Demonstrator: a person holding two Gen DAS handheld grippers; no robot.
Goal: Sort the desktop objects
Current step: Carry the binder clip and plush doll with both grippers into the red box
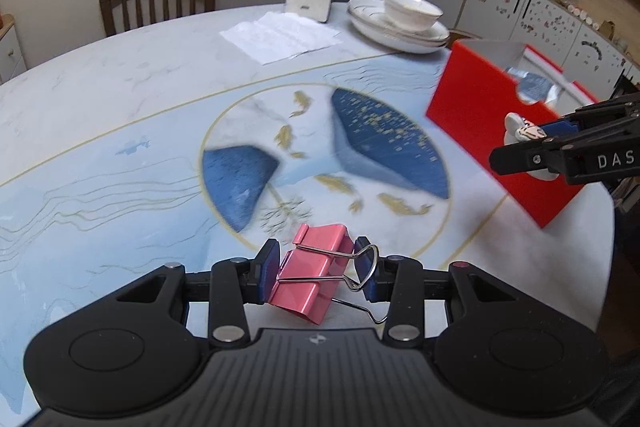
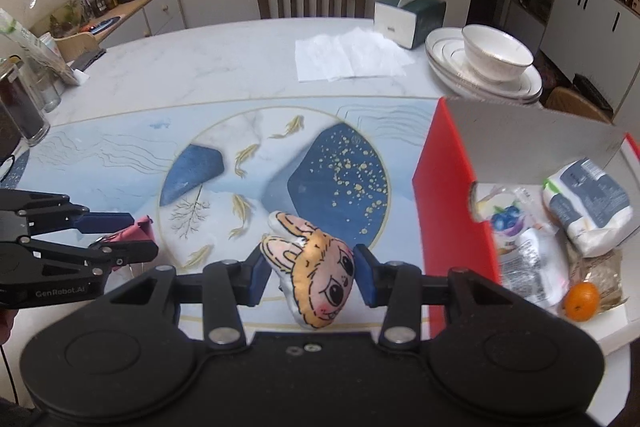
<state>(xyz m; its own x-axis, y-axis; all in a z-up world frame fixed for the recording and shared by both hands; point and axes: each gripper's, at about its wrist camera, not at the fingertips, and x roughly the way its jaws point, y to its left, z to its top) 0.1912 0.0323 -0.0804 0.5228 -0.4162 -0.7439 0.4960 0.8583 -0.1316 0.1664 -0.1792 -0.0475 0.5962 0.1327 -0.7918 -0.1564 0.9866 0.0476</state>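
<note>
Plates with a bowl, tissue box and paper crowd the surface behind a red box; left hand-held gripper clamps a pink clip; right hand-held gripper clamps a plush toy.

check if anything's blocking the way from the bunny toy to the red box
Nothing visible does. The right gripper holds the bunny toy just left of the red box; only the box's own near wall lies between, and its top is open, with snack packets and an orange inside.

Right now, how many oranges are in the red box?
1. The orange sits in the near corner of the red box, beside the snack packets. More could be hidden under the packets.
</note>
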